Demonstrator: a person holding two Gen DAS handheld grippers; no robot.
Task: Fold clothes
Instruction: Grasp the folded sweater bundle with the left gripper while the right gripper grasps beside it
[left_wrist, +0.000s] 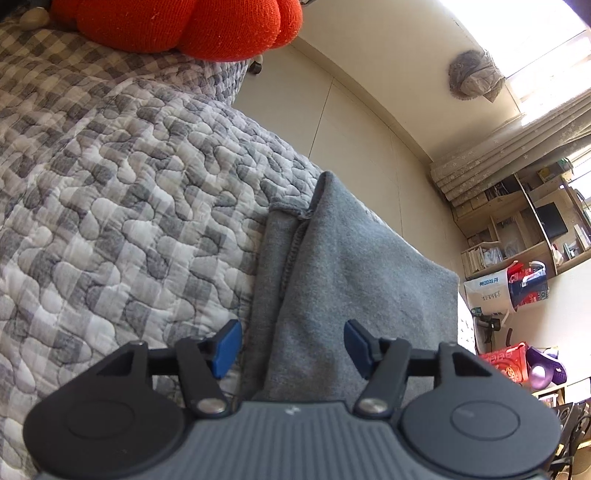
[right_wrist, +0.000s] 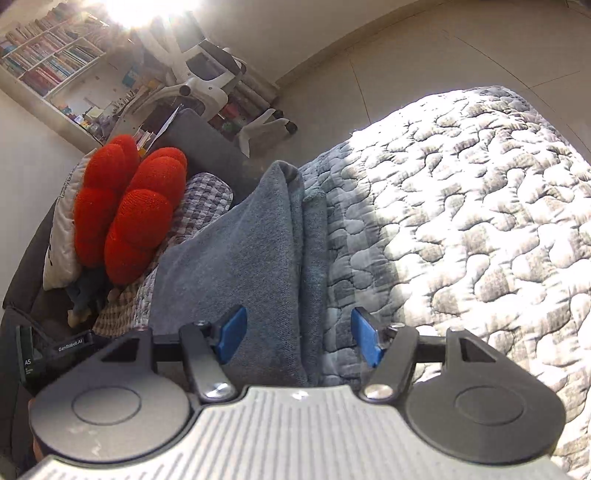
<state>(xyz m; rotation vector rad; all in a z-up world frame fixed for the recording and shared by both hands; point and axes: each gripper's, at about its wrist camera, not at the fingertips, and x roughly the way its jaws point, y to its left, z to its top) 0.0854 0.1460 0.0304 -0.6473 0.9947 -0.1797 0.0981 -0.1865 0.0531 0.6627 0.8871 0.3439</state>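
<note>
A grey folded garment (left_wrist: 343, 280) lies on the quilted checked bedspread (left_wrist: 122, 206), with a hemmed edge showing on its left side. My left gripper (left_wrist: 291, 343) hovers over the garment's near end with its blue pads apart and not pressing the cloth. In the right wrist view the same grey garment (right_wrist: 255, 258) runs away from me as a long folded strip. My right gripper (right_wrist: 299, 336) stands open above its near end, one pad over the cloth and the other over the bedspread (right_wrist: 461, 221).
A red knitted cushion (left_wrist: 184, 26) sits at the bed's far end, also seen as the red cushion (right_wrist: 129, 206) beside a white pillow (right_wrist: 61, 229). Pale floor (left_wrist: 369, 122), shelving (left_wrist: 524, 229), a bookcase (right_wrist: 48, 59) and a white office chair (right_wrist: 207, 81) surround the bed.
</note>
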